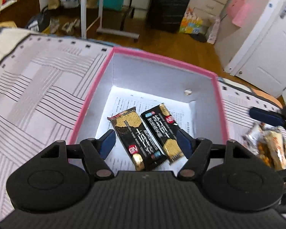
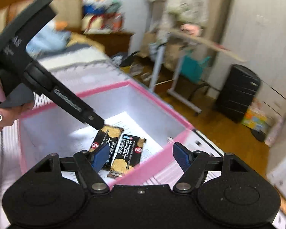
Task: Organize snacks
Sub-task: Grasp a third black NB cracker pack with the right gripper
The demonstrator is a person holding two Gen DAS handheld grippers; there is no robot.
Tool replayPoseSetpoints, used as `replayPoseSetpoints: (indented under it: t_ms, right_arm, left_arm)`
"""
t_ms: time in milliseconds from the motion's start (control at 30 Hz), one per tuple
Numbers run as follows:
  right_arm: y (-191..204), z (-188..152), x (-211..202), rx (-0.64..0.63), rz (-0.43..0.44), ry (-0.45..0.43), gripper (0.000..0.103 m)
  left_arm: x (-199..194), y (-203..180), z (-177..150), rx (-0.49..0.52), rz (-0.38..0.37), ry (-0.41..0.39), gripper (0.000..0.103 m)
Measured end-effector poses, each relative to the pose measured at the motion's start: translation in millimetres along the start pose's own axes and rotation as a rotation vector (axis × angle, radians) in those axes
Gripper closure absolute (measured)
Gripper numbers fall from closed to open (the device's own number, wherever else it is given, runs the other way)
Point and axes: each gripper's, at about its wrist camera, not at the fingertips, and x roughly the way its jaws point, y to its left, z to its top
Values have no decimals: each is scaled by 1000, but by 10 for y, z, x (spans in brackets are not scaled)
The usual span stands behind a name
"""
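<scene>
Both the left claw (image 1: pixel 145 142) and right claw (image 2: pixel 141 157) stood wide, empty, above the pink box (image 1: pixel 89 99). Two cracker packets (image 1: pixel 137 139) lay inside: light, slippery, crushable; best gripped across the narrow width.

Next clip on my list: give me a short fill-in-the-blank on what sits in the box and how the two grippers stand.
1. The number of black cracker packets lying inside the pink-rimmed box is ____.
2. The left gripper hangs over the box with its jaws ____.
3. The right gripper holds ____ between its blue pads.
4. Under the packets, the box floor is covered by a sheet of printed ____.

Missing words: two; open; nothing; paper
</scene>
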Motion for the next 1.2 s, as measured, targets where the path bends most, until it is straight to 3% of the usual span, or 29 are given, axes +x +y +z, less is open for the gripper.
replayPoseSetpoints:
  t_ms: [200,333,467,633,800,967,1100,1200]
  right_arm:
    - [-122,-284,-922,174,-96,-78,25]
    - [-219,-433,-1211,257,-89,-69,25]
    - [-215,-590,-1335,239,-59,-57,25]
    - [-184,-792,-1315,215,19,25,26]
    - [-76,-962,-1174,96,38,98,27]
    - [1,-1151,-901,17,95,139,27]
    - [31,-1272,-606,-47,106,170,28]
    - [46,-1364,-350,-81,110,218,30]
  left_arm:
    - [-537,-245,-126,53,-94,-38,34]
    - [-702,-499,-302,90,-155,-7,36]
    - [-809,-763,-476,138,-190,1,36]
    - [-854,-1086,-781,180,-218,37,36]
    - [-749,-1292,-1060,183,-215,65,37]
    - [-483,-1368,-1345,95,-216,96,38]
    - [-239,-1407,-1502,5,-192,42,39]
    - [5,-1392,-1567,-65,-177,63,40]
